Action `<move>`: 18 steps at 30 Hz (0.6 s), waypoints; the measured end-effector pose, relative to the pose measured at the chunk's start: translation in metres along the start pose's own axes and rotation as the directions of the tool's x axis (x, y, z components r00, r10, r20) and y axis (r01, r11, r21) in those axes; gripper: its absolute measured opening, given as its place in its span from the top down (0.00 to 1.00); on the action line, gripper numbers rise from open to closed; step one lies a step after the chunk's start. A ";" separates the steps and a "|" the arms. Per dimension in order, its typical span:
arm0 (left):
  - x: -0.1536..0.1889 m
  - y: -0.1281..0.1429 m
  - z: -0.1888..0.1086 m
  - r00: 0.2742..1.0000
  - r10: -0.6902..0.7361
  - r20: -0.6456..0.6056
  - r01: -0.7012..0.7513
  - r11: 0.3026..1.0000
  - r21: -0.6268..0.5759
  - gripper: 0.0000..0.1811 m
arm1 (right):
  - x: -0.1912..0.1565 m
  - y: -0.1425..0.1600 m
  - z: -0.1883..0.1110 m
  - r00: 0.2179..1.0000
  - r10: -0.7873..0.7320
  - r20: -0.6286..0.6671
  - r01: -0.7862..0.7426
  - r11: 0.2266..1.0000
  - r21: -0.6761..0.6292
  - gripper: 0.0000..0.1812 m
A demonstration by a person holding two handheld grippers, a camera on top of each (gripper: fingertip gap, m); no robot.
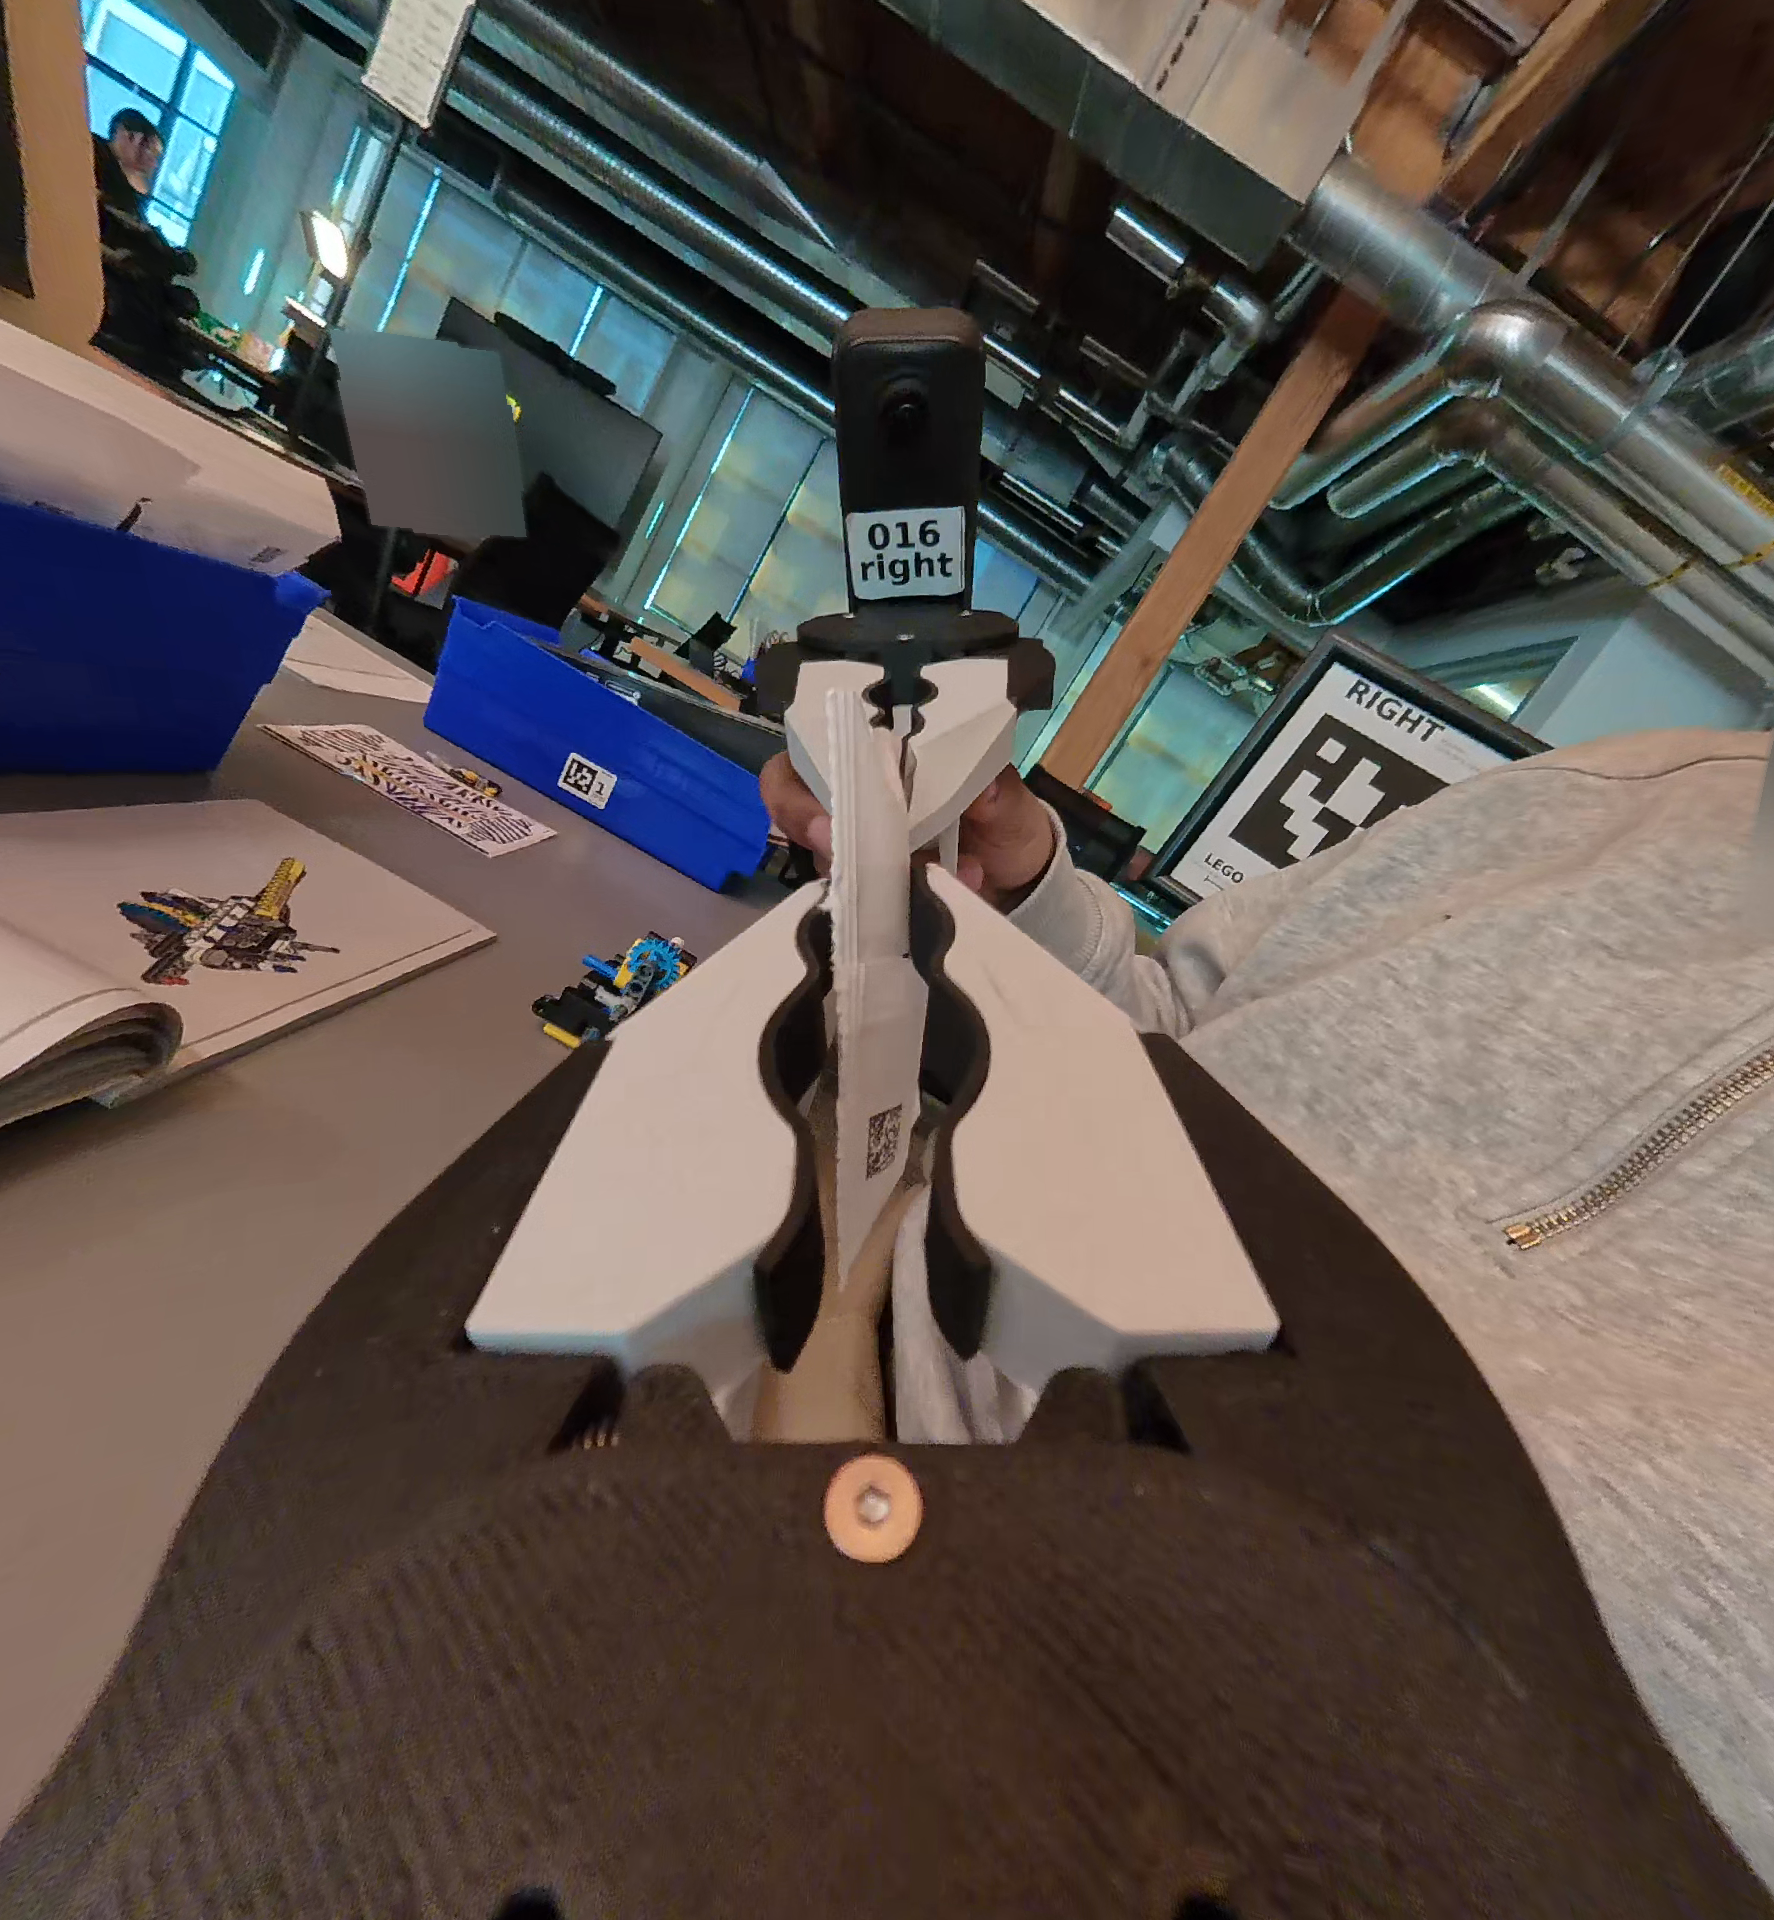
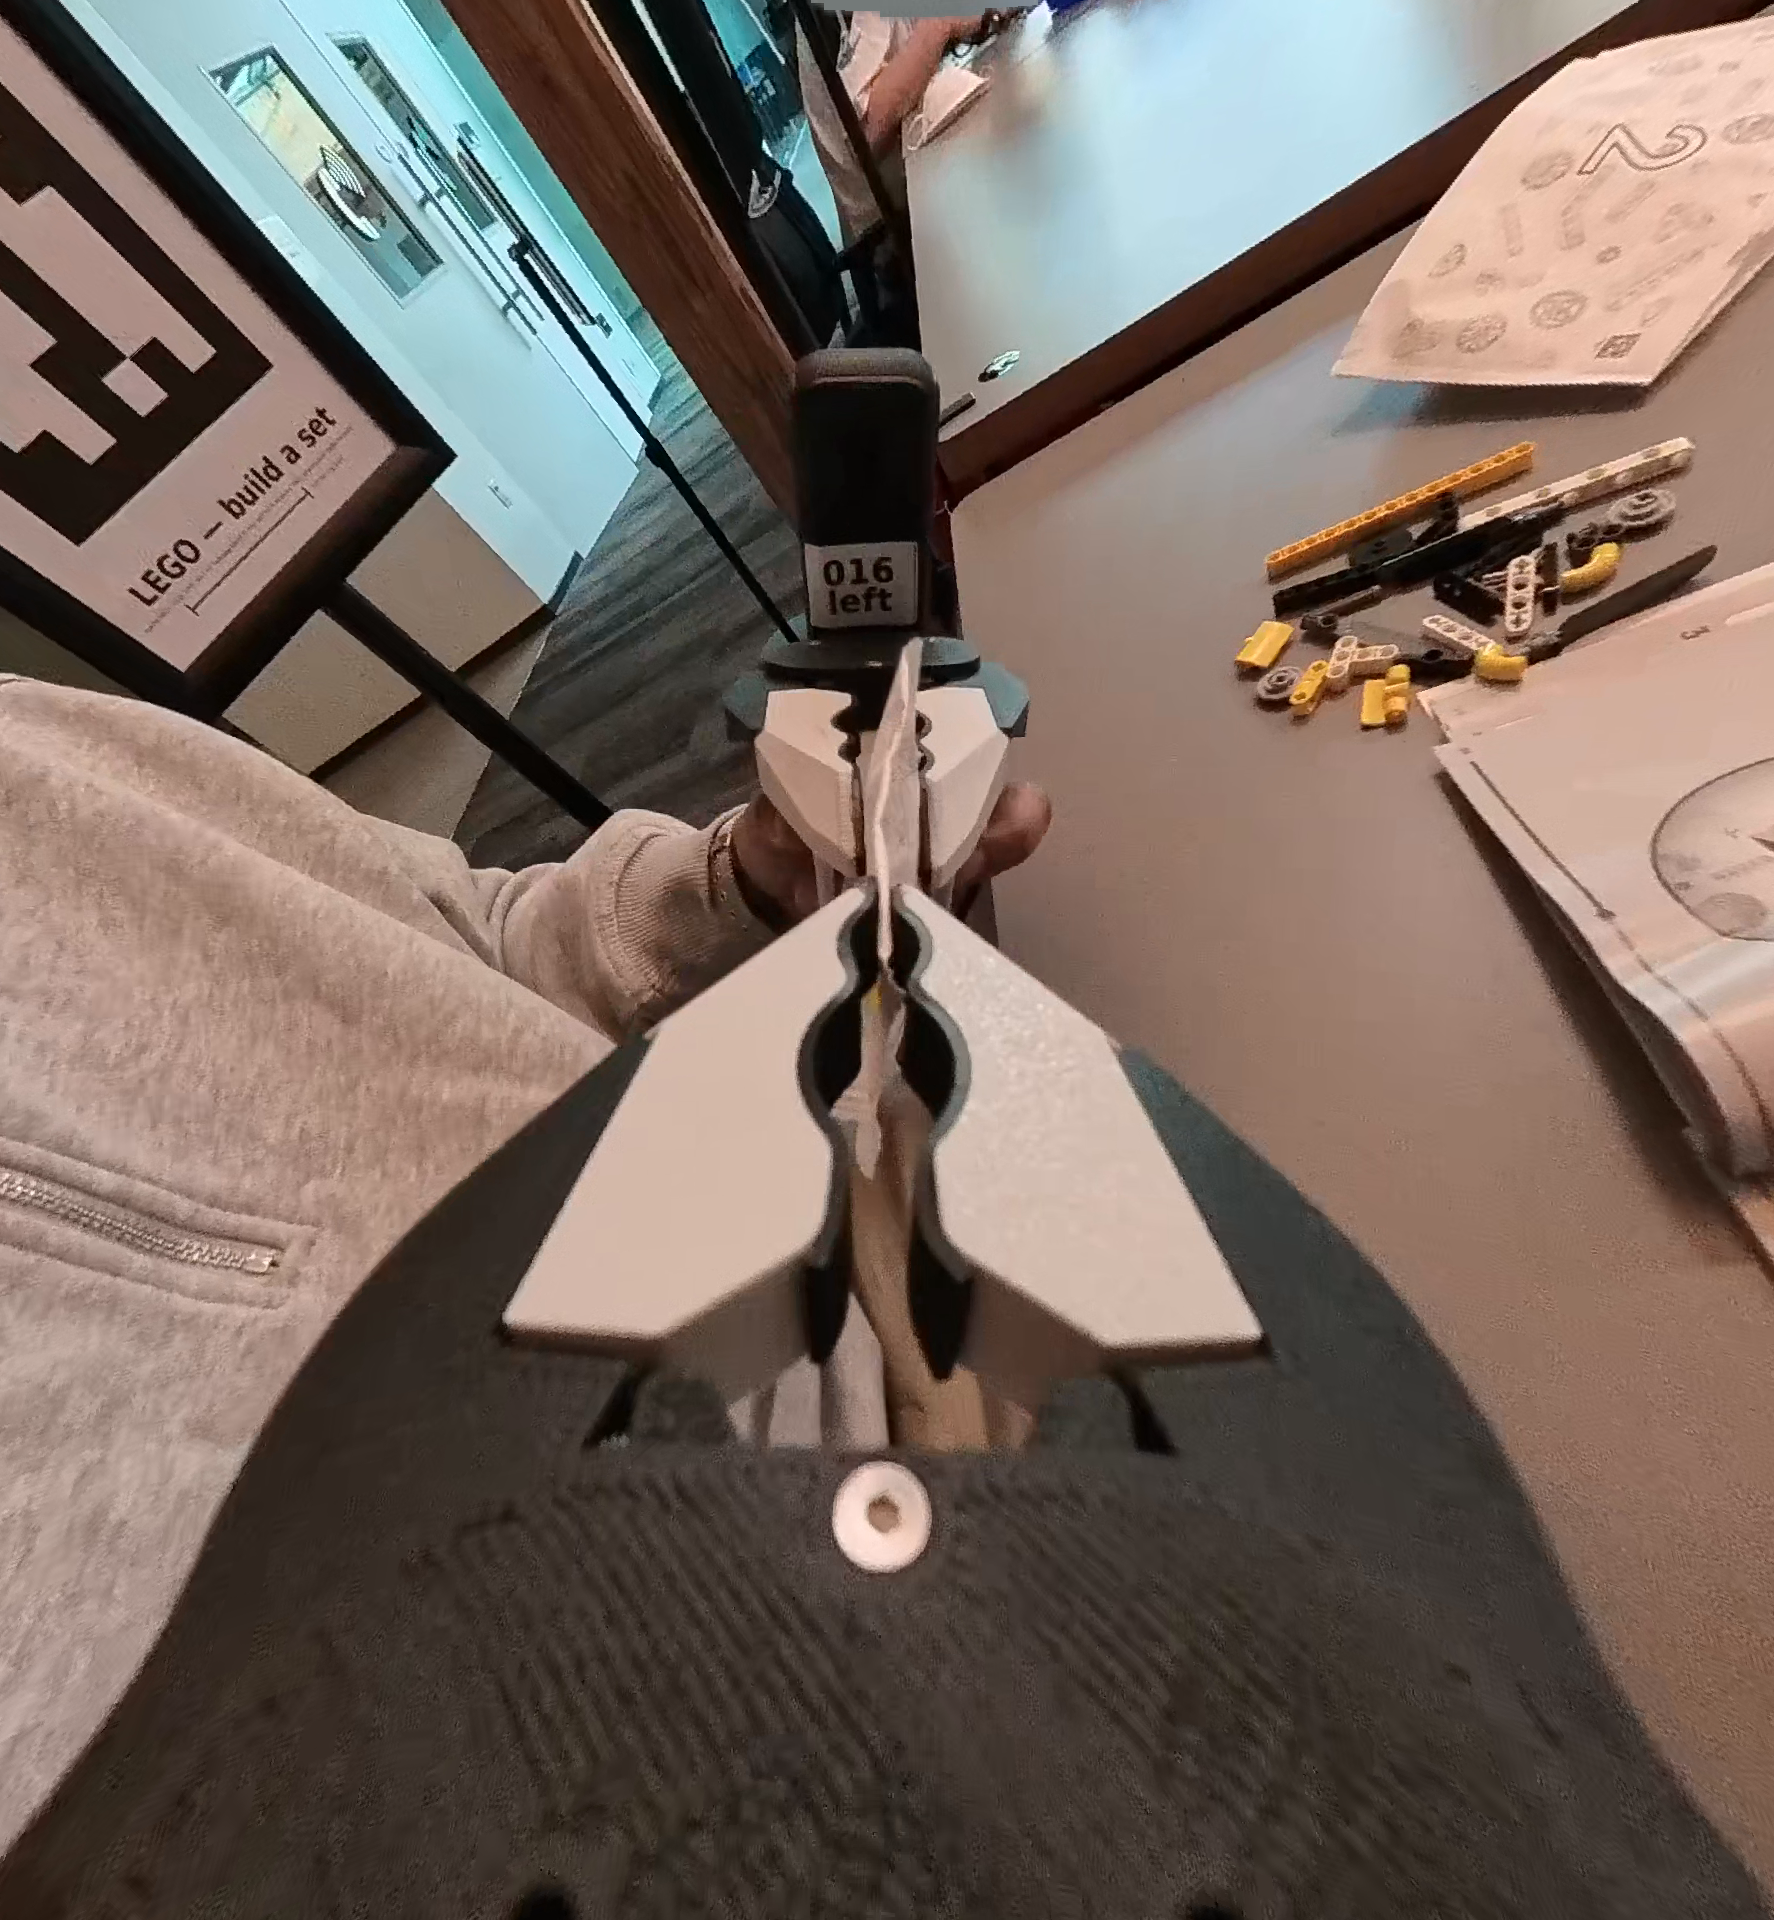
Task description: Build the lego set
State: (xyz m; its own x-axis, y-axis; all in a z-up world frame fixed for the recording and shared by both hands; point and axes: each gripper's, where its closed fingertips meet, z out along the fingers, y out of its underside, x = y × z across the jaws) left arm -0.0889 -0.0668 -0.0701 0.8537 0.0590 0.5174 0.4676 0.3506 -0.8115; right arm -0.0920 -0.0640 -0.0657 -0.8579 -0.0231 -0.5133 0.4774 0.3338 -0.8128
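Observation:
A white paper parts bag (image 1: pixel 867 997) is stretched between my two grippers, which face each other above the table edge. In the left wrist view my left gripper (image 1: pixel 875 883) is shut on one end of the bag, and my right gripper (image 1: pixel 898 717) grips the far end. In the right wrist view my right gripper (image 2: pixel 885 894) is shut tight on the bag (image 2: pixel 888 790), and my left gripper (image 2: pixel 883 717) holds its other end. A small black, blue and yellow lego assembly (image 1: pixel 618 982) sits on the grey table (image 1: pixel 343 1091).
Two blue bins (image 1: pixel 592 727) (image 1: pixel 83 665), an open instruction booklet (image 1: pixel 187 956) and a sticker sheet (image 1: pixel 415 784) lie on the table. Loose yellow, black and white lego pieces (image 2: pixel 1465 582), a flat paper bag (image 2: pixel 1610 208) and a booklet (image 2: pixel 1693 883) show in the right wrist view. A person's grey sweater (image 1: pixel 1485 1091) is close by. Only a small space, under 4 cm, lies between the two pairs of fingers.

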 end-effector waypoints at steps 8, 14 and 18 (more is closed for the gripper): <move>0.007 0.010 0.006 0.996 -0.048 -0.073 0.045 0.998 -0.045 0.79 | -0.011 -0.008 0.005 0.996 0.053 0.075 -0.058 0.996 0.069 1.00; 0.021 0.012 0.008 0.987 -0.046 -0.154 0.039 0.998 -0.050 0.92 | -0.015 -0.009 0.007 0.992 0.053 0.117 -0.063 0.995 0.081 1.00; 0.037 0.008 0.005 0.928 -0.196 -0.317 0.190 0.980 -0.049 0.93 | -0.024 -0.010 0.009 0.992 -0.063 0.112 0.055 0.996 0.072 1.00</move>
State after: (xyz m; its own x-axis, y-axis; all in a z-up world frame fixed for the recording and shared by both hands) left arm -0.0551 -0.0574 -0.0564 0.7732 -0.3105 0.5529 0.6322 0.3090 -0.7105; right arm -0.0746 -0.0750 -0.0472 -0.8595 -0.1492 -0.4890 0.4422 0.2630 -0.8575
